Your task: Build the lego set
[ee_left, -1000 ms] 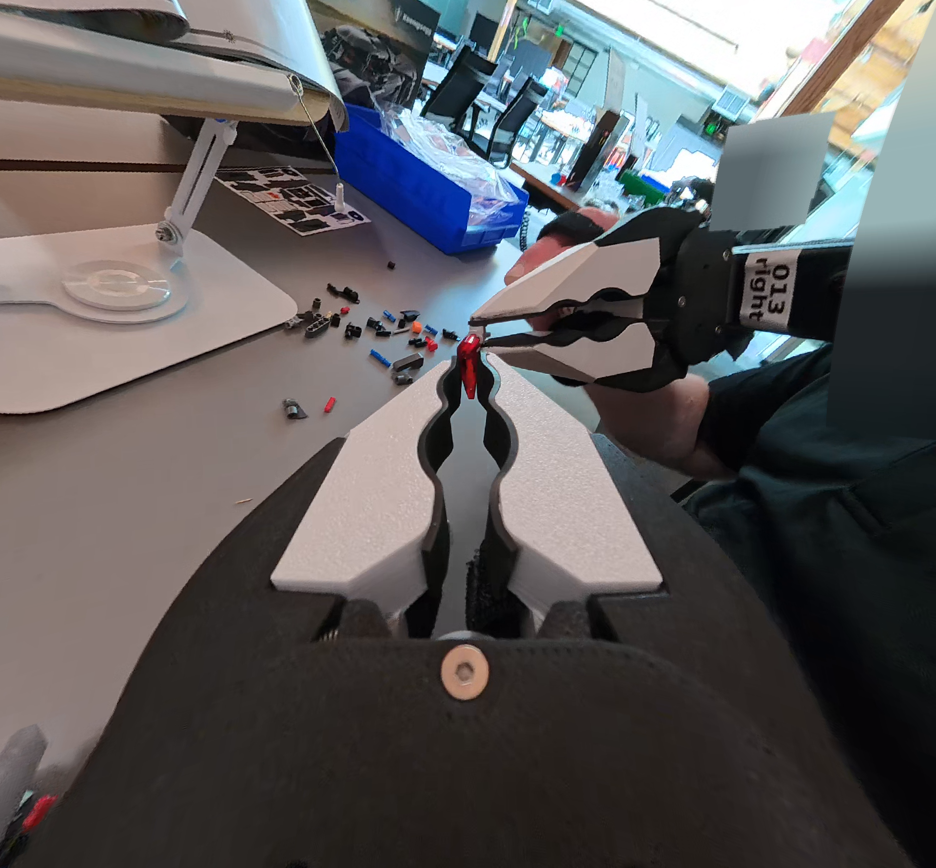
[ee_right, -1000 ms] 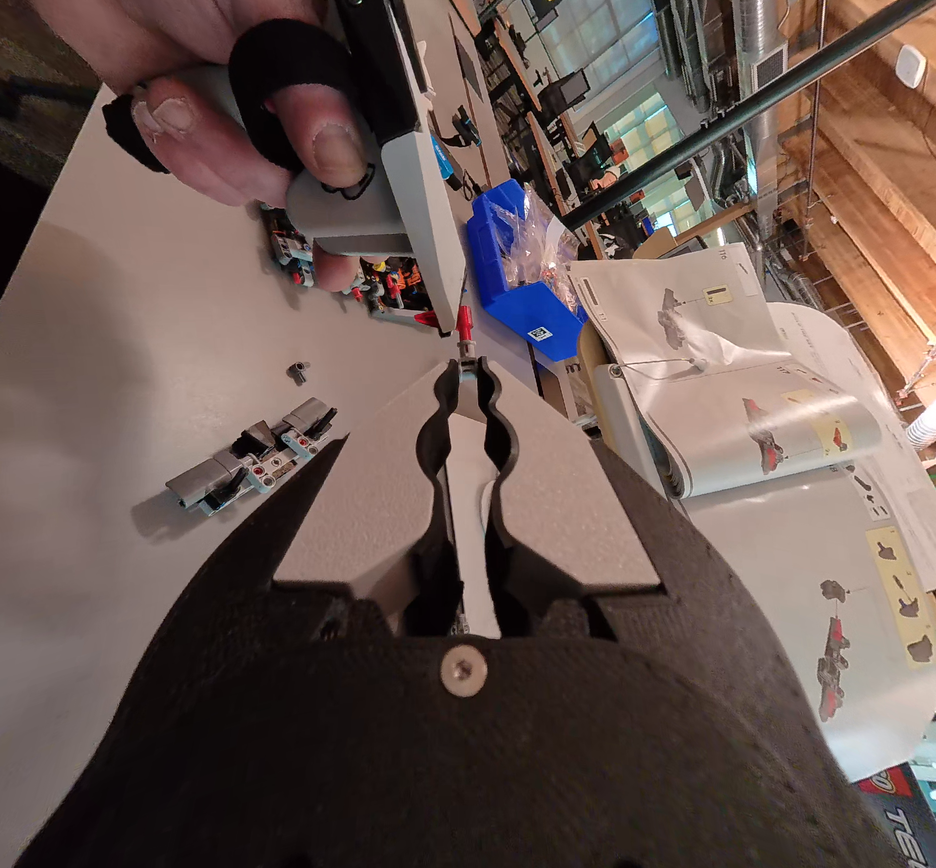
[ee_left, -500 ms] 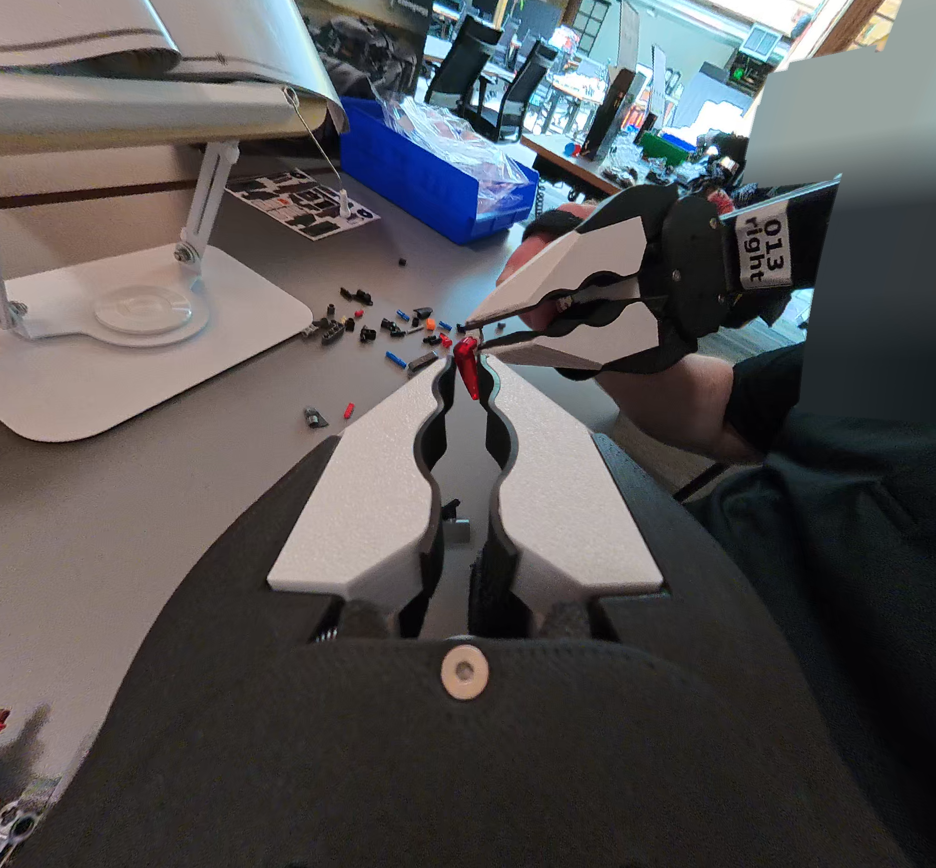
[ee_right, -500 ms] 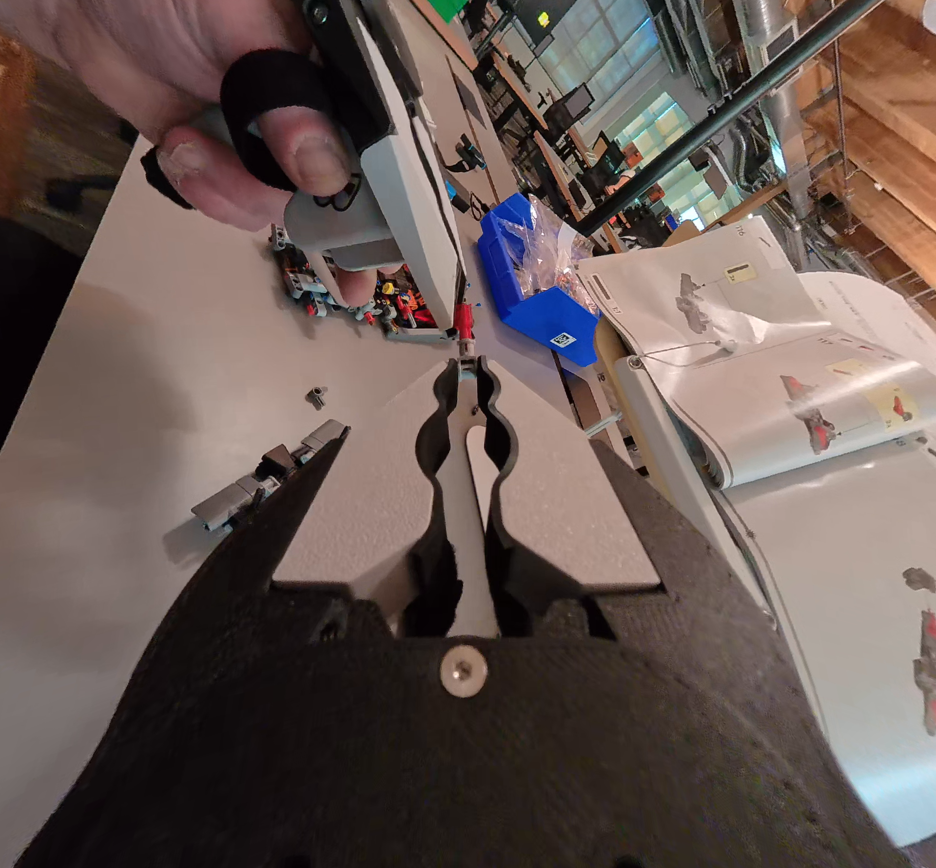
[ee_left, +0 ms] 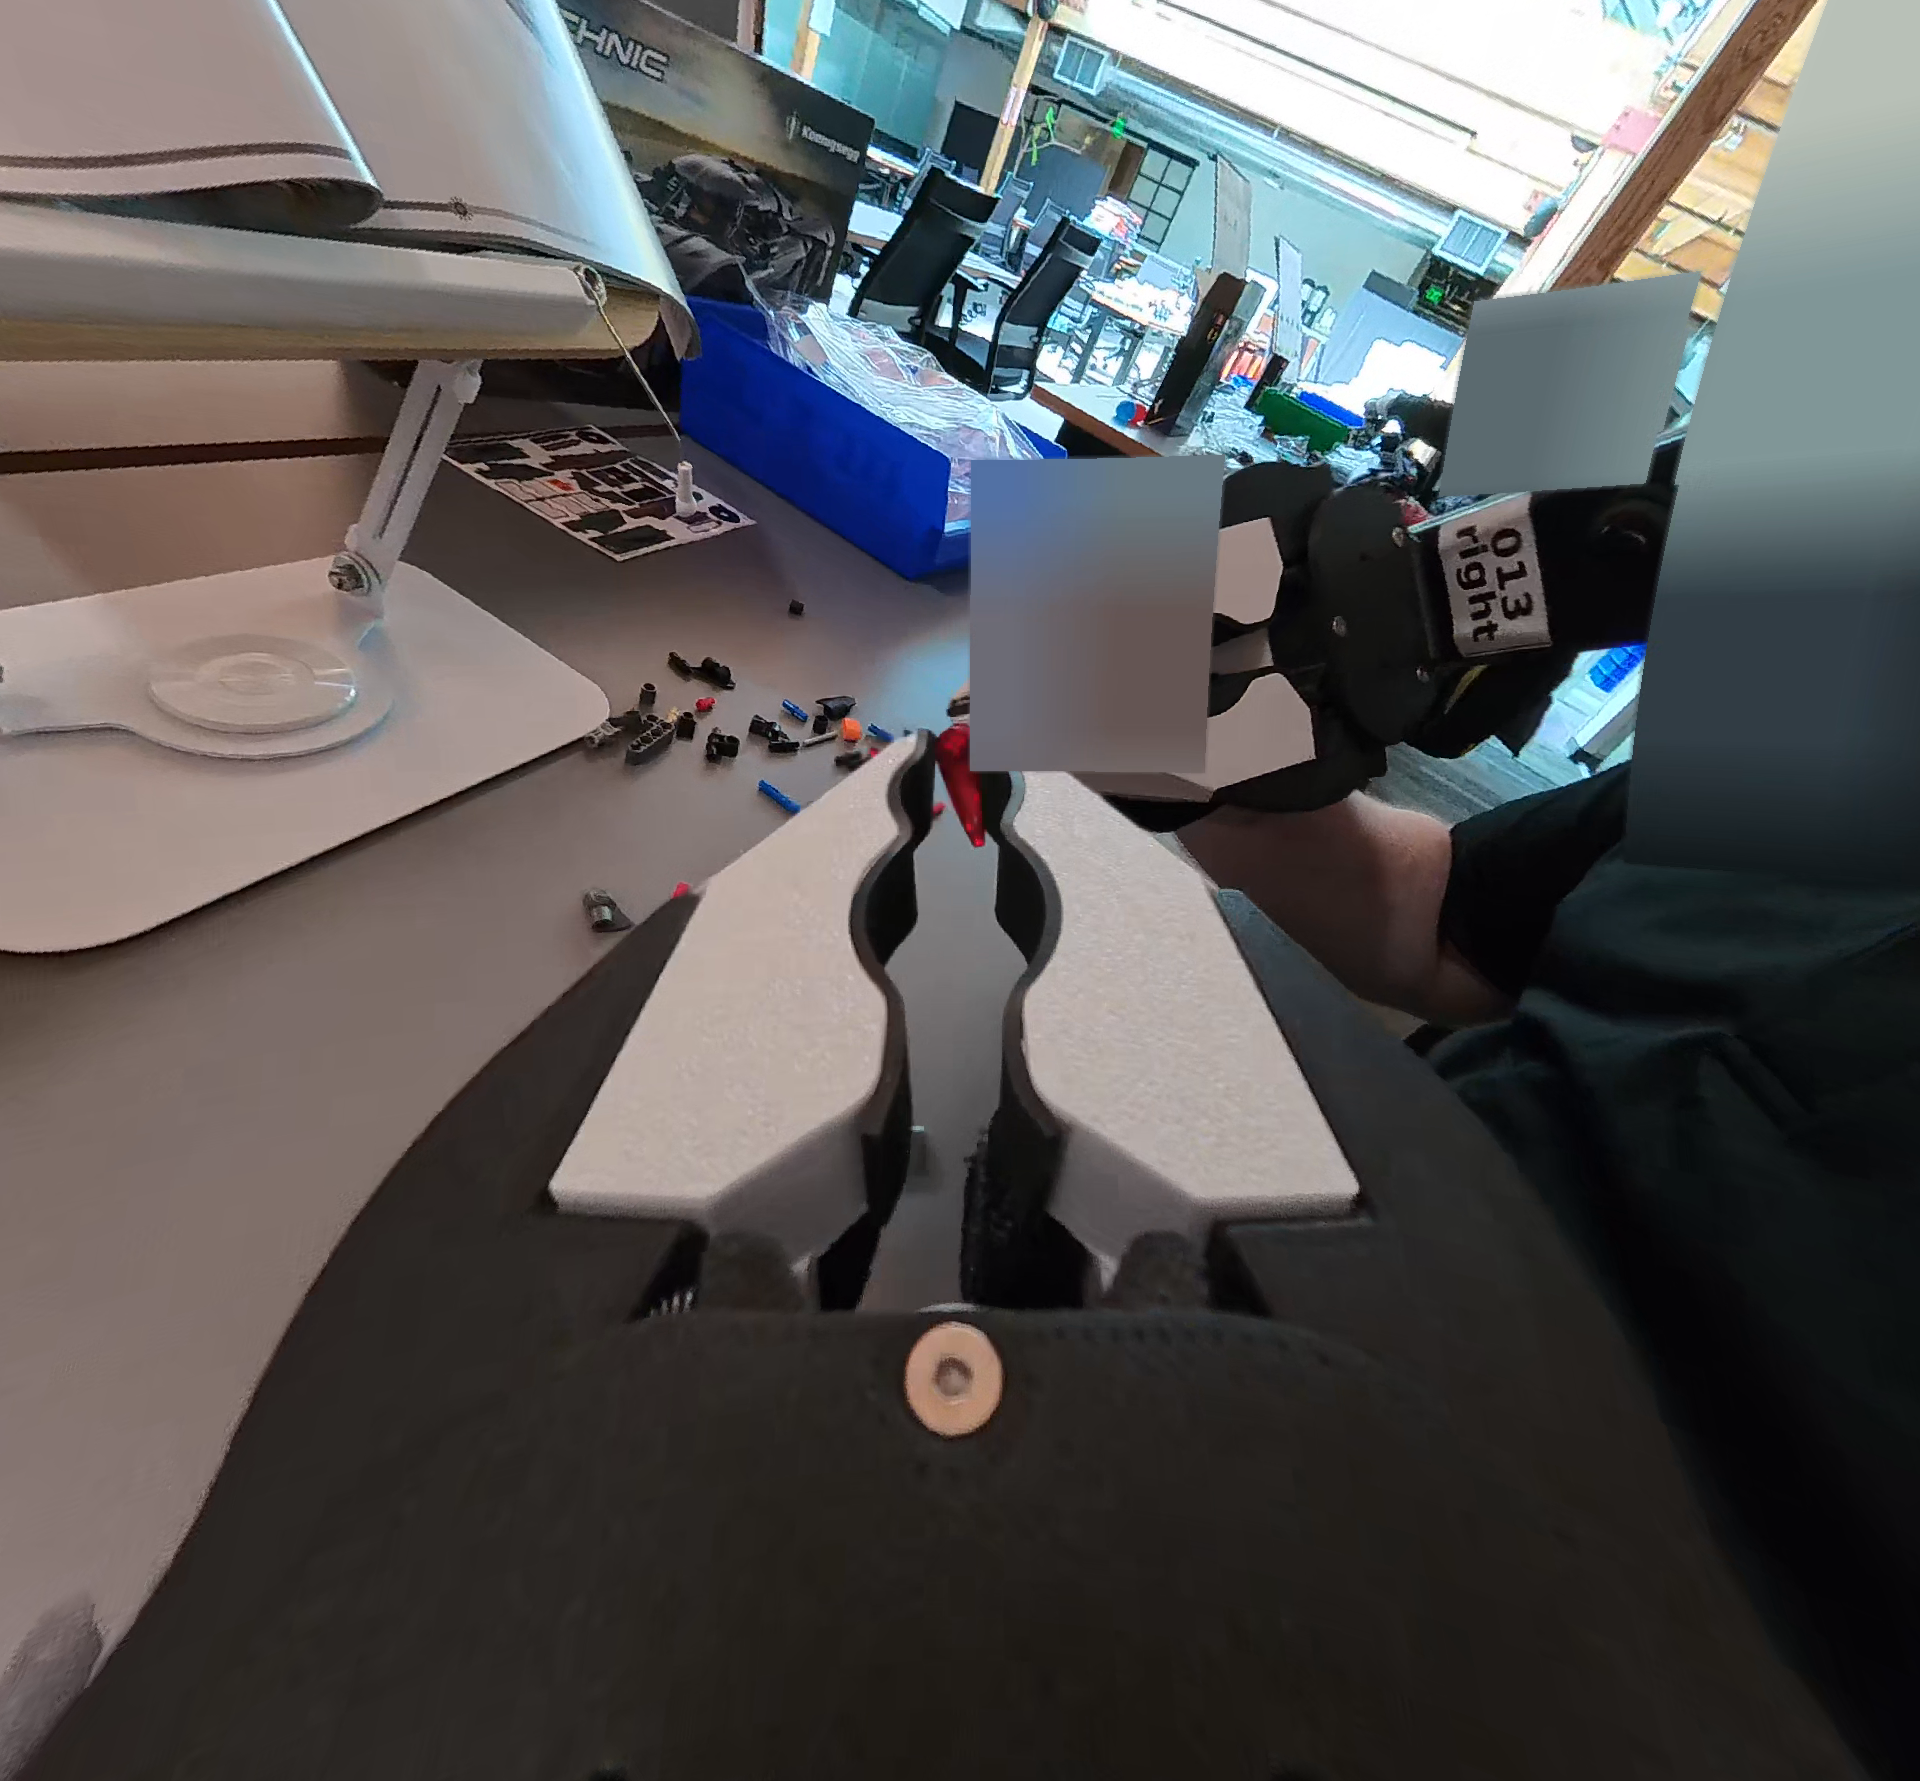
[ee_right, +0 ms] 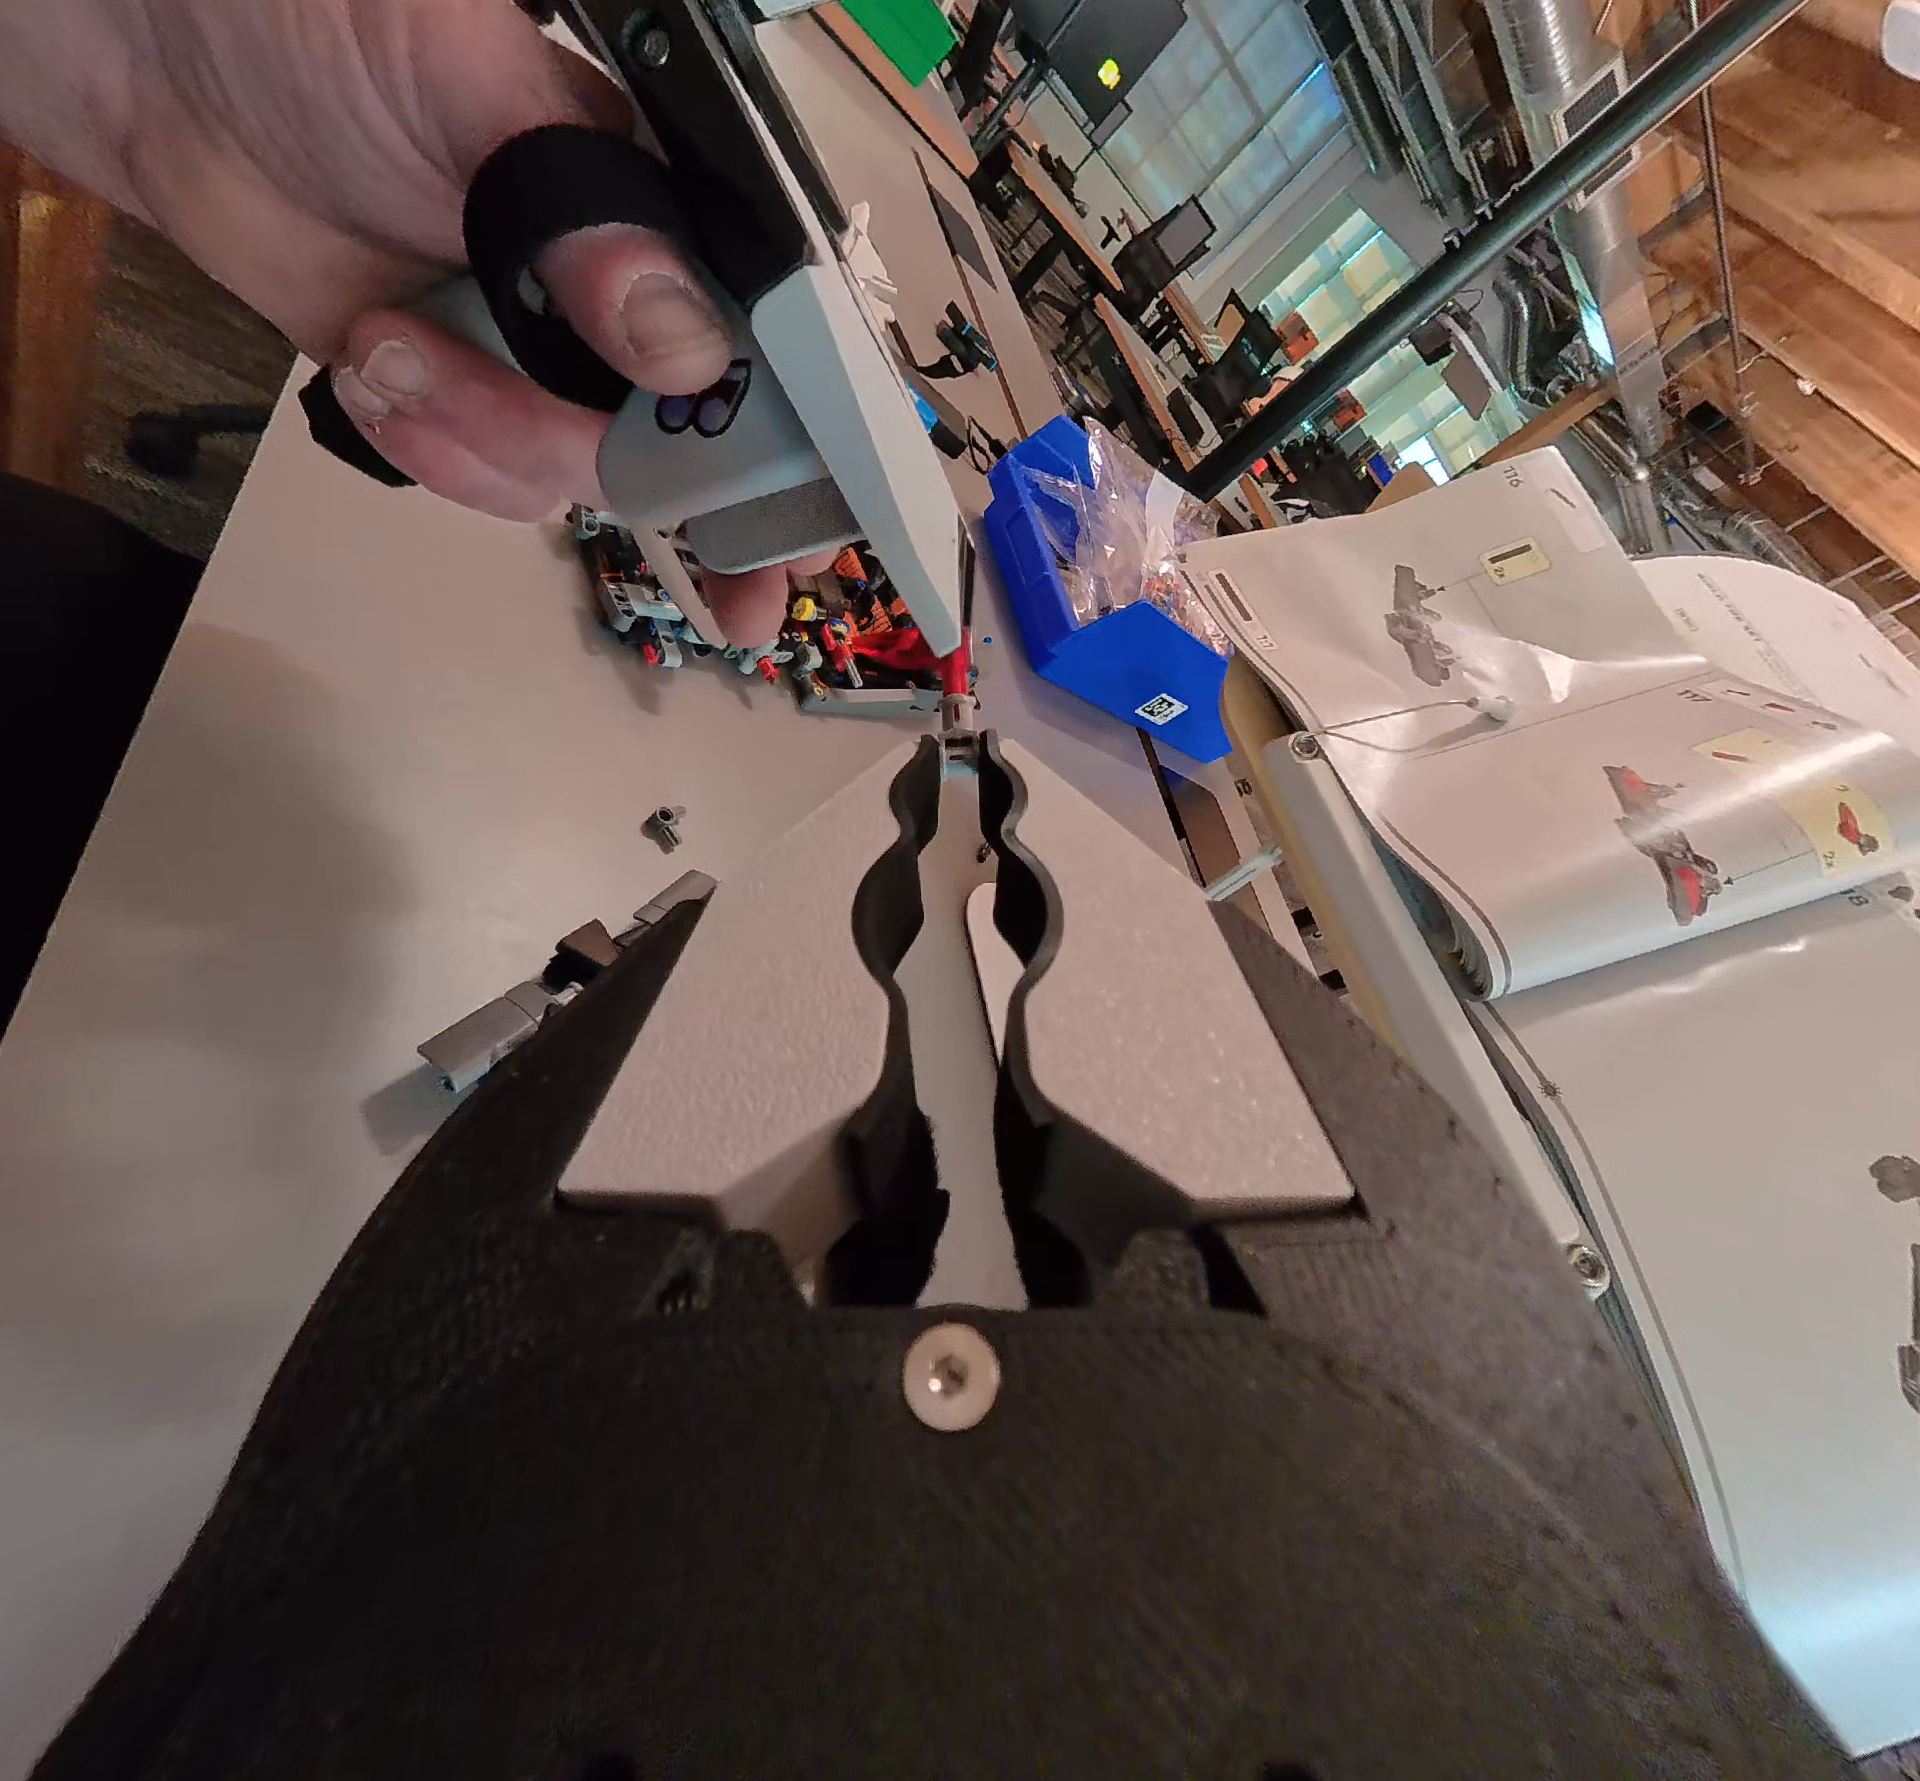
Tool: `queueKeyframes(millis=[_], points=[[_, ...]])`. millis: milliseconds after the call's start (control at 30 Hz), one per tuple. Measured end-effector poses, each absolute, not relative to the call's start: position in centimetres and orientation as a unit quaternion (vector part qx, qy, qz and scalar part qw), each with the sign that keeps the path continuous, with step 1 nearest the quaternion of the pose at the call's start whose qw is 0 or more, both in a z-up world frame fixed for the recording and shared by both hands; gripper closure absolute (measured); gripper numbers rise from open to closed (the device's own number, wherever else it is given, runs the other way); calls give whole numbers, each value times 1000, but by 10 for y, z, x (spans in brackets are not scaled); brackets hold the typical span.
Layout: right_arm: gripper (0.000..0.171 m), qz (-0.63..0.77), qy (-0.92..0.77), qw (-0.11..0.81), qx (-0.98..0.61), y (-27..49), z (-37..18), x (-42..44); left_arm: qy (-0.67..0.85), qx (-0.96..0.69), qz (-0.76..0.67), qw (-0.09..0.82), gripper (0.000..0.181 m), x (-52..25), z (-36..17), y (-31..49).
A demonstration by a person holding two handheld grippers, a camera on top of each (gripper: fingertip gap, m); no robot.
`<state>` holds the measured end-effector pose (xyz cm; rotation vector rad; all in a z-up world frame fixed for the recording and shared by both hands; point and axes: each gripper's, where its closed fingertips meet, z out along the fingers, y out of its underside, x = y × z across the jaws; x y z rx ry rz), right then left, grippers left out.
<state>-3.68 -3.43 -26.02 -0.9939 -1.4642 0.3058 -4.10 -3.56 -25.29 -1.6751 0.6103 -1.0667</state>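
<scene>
My left gripper (ee_left: 961,775) is shut on a small red pointed piece (ee_left: 963,791), held above the table. My right gripper (ee_right: 956,755) is shut on a small grey connector piece (ee_right: 957,746). The two meet tip to tip: in the right wrist view the red piece (ee_right: 954,673) touches the grey connector, with the left gripper (ee_right: 951,645) coming in from the upper left. In the left wrist view the right gripper's body (ee_left: 1361,630) shows at the right, its tips hidden by a blurred patch.
Several loose small pieces (ee_left: 748,723) lie on the grey table (ee_left: 312,1056). A part-built model (ee_right: 727,630), a grey sub-assembly (ee_right: 551,999) and a small grey connector (ee_right: 665,825) lie beyond. A blue bin (ee_right: 1101,588) and an open instruction booklet (ee_right: 1558,744) on a white stand (ee_left: 260,692) are at the back. The grippers are tip to tip, or close to it.
Both grippers stay shut and joined at the tips. The pair has shifted a little over the table and both views have swung slightly.
</scene>
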Motion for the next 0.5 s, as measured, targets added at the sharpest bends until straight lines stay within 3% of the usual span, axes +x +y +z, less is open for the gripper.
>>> queueKeyframes(millis=[500], points=[[167, 111, -633, 640, -420, -36, -252, -38, 256, -696, -444, 504, 176, -40, -248, -36]])
